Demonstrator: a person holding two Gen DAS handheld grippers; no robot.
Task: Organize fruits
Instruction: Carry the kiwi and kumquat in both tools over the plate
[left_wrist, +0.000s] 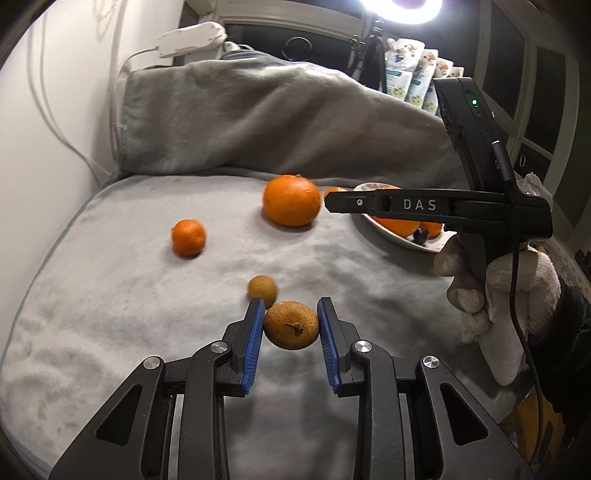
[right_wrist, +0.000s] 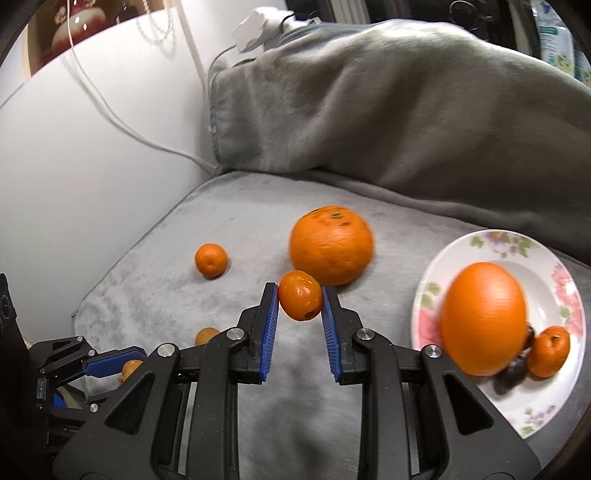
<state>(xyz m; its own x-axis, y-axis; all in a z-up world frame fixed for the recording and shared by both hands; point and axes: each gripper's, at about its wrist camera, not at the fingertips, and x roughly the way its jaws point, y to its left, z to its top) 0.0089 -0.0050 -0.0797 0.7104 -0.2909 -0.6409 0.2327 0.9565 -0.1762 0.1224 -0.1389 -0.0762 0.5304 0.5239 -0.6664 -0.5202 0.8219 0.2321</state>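
Fruit held clear of grey fleece blanket (left_wrist: 129, 295), presumably bound for the flowered white plate (right_wrist: 491, 240) at lower right: left gripper (left_wrist: 290, 325) clamped on rough brown round fruit (left_wrist: 291, 326); right gripper (right_wrist: 300, 301) clamped on small glossy orange fruit (right_wrist: 300, 295).

So the surface is a grey fleece blanket (right_wrist: 155, 295), bunched into a big fold at 12 o'clock. Sitting right on it: a big orange (right_wrist: 330, 245), a small mandarin (right_wrist: 210, 259) over at 9 o'clock from that, and a flowered plate (right_wrist: 443, 266) at 3 o'clock.
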